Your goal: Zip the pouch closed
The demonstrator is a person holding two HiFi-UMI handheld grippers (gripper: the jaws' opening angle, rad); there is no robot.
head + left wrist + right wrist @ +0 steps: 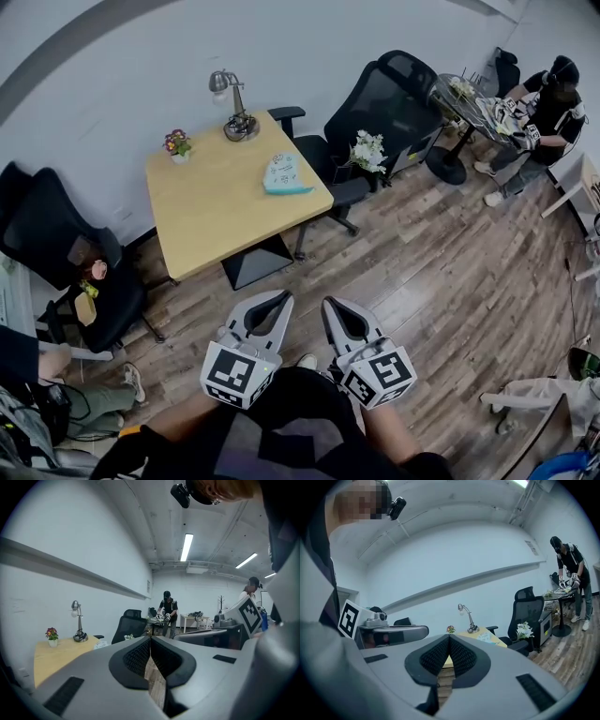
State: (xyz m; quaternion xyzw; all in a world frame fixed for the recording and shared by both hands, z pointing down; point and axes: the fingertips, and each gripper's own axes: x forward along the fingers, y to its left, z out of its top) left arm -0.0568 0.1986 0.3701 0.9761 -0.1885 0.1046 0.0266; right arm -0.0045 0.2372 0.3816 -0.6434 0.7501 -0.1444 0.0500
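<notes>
Office room, wood floor, pale bench [216, 211] against wall. Pouch [286, 175] lies flat on bench, near right-hand edge in head view. Lamp [234, 108] and flower pot [177, 143] stand behind it. Pouch open or closed: too small to tell. Left tool [282, 300] and right tool [330, 306] side by side over floor, well apart from bench. Both pressed together, nothing between jaws. Judgement: task not begun, pouch untouched. Left to do: reach bench, steady pouch, zip it shut.
</notes>
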